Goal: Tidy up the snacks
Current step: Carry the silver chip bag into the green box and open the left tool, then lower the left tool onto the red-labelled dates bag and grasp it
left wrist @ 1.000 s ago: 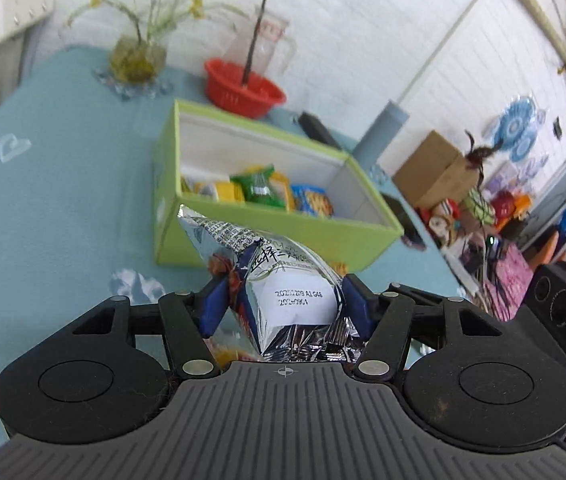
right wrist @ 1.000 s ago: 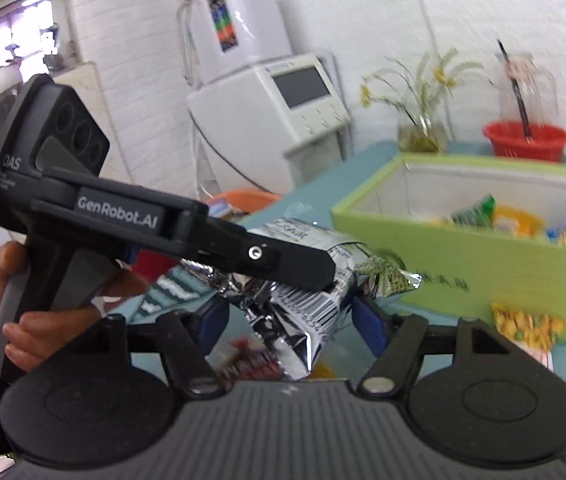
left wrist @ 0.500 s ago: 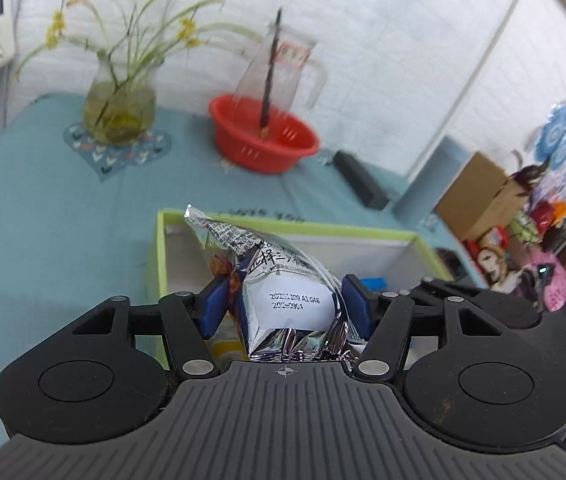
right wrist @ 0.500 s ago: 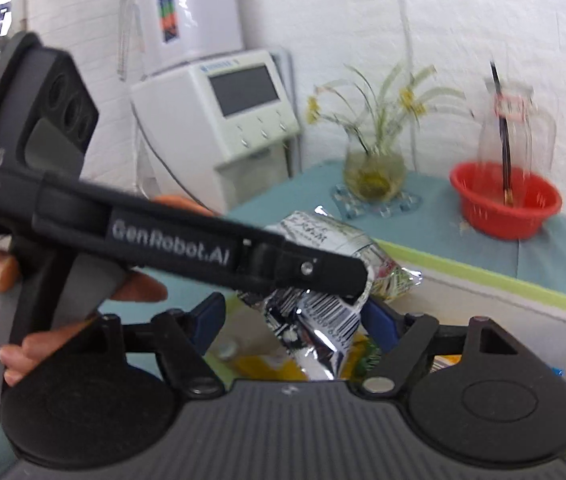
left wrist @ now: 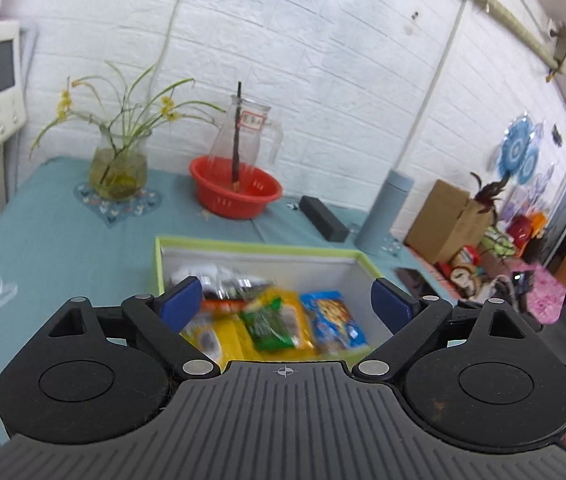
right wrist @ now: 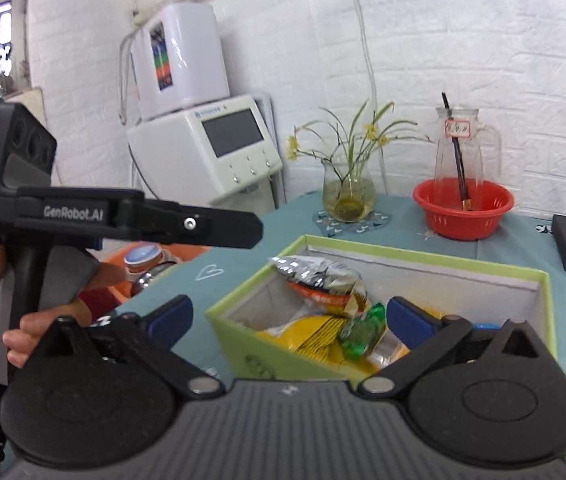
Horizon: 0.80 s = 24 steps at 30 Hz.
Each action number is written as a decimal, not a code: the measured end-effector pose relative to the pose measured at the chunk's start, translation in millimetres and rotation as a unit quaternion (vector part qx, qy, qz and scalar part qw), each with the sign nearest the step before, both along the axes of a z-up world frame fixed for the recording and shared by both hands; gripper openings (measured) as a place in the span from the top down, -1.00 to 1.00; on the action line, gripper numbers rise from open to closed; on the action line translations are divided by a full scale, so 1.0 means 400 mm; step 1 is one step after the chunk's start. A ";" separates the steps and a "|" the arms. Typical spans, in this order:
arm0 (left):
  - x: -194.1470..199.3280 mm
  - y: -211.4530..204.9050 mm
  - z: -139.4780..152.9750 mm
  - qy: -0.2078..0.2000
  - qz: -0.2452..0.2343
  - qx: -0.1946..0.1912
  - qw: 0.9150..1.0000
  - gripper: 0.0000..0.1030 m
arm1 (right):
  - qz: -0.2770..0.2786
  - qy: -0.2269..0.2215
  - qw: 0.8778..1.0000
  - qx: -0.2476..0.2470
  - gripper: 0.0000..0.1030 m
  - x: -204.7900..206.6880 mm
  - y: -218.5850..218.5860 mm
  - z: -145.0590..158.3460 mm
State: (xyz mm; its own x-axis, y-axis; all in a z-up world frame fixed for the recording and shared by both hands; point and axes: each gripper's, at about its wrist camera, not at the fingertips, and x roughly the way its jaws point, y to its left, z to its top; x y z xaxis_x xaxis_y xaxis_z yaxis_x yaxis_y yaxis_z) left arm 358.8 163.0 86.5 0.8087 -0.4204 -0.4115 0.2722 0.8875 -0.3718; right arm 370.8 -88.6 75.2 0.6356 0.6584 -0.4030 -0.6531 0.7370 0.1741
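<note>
Left tongs (left wrist: 285,302): jaws opening wide, gripping nothing, hovering over the green box (left wrist: 157,256).
Right tongs (right wrist: 289,316): jaws opening wide, nothing between the pads (blue pads (right wrist: 171,316) clear of every packet).
Silver snack bag (right wrist: 319,276): lying crumpled inside the box at its far-left corner, resting on a yellow packet (right wrist: 315,340).
Other snacks: a green packet (left wrist: 271,324) and a blue packet (left wrist: 333,318) lying in the box.
Box: sitting on the teal counter (left wrist: 63,248).

I log green box (left wrist: 157,258): open-topped, on teal bench | silver foil packet (right wrist: 319,276): crumpled, tilted, atop pile at one end wall | yellow (right wrist: 315,340), green (left wrist: 273,324), blue snack packs (left wrist: 333,320): lying inside, overlapping.
</note>
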 end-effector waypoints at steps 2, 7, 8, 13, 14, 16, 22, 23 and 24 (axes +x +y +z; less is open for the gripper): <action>-0.066 0.002 -0.021 0.006 -0.001 -0.019 1.000 -0.60 | 0.001 0.007 1.000 -0.002 -0.99 -0.079 -0.017 -0.014; -0.194 0.009 -0.110 0.049 0.029 -0.051 0.997 -0.60 | -0.021 0.029 0.998 -0.043 -0.99 -0.242 -0.020 -0.095; -0.219 0.011 -0.128 0.060 0.039 -0.058 0.996 -0.59 | -0.028 0.036 0.998 -0.047 -0.99 -0.274 -0.021 -0.117; -0.349 0.010 -0.202 0.104 0.034 -0.103 0.989 -0.50 | -0.019 0.108 0.994 -0.015 -0.99 -0.392 -0.039 -0.212; -0.370 0.004 -0.210 0.111 0.022 -0.111 0.987 -0.45 | -0.016 0.116 0.993 -0.012 -0.99 -0.411 -0.039 -0.223; -0.401 -0.023 -0.214 0.114 -0.007 -0.108 0.988 -0.44 | -0.014 0.124 0.992 -0.012 -0.99 -0.436 -0.042 -0.240; -0.403 -0.157 -0.212 0.103 -0.044 0.029 0.993 -0.43 | -0.049 0.135 0.990 0.009 -0.99 -0.430 -0.077 -0.254; -0.400 -0.174 -0.216 0.105 -0.041 0.047 0.992 -0.43 | -0.057 0.134 0.989 0.013 -0.99 -0.429 -0.088 -0.255; -0.400 -0.191 -0.224 0.107 -0.040 0.066 0.991 -0.43 | -0.062 0.135 0.989 0.020 -0.99 -0.430 -0.098 -0.256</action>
